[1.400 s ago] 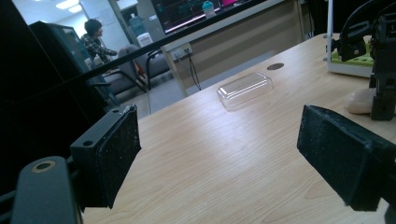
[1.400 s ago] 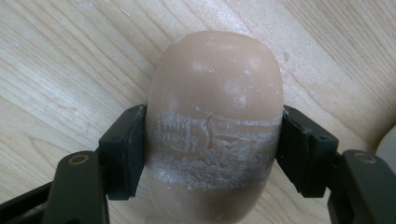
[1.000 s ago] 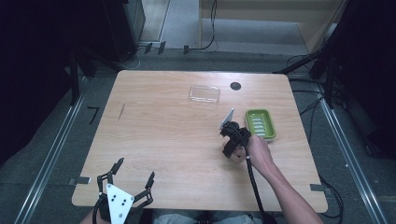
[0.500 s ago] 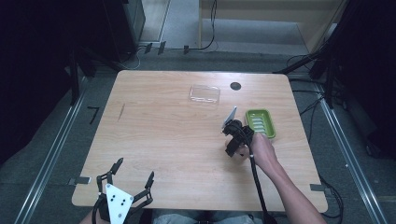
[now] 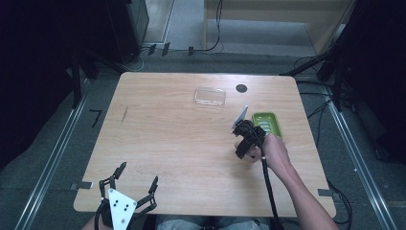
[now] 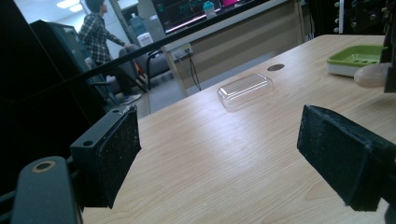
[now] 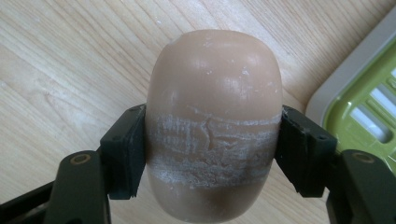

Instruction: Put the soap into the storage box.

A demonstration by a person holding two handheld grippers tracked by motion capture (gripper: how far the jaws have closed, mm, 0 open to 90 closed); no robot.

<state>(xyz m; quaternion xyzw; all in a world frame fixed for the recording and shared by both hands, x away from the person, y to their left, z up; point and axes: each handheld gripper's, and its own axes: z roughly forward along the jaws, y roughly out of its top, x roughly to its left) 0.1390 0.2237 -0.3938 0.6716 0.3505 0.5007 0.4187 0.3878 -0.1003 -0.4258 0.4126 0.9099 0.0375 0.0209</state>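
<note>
- Bar of soap [image 7: 214,126]: a tan oval bar with a scuffed whitish band, pinched across its middle by the right tongs [image 7: 212,154], one pad on each flank, above the bare wood.
- Right tongs in the high view [image 5: 245,125]: held at about 3 o'clock on the table [image 5: 158,143], just beside the green soap dish [image 5: 267,123]. Against the frames of a second before, they had edged toward 12 o'clock and stood closer along the dish; the grip looked unchanged.
- Meaning for the work: the bar seemed lifted and in transit, with placing it in the dish the likely step left.
- Soap dish: slotted green insert in a pale rim, at 3 o'clock of the bar in the right gripper view [image 7: 369,116].
- Clear lid [image 5: 209,96]: lay well apart, toward 12 o'clock.
- Left tongs [image 5: 128,184]: spread wide and empty at 7 o'clock, unmoved.
</note>
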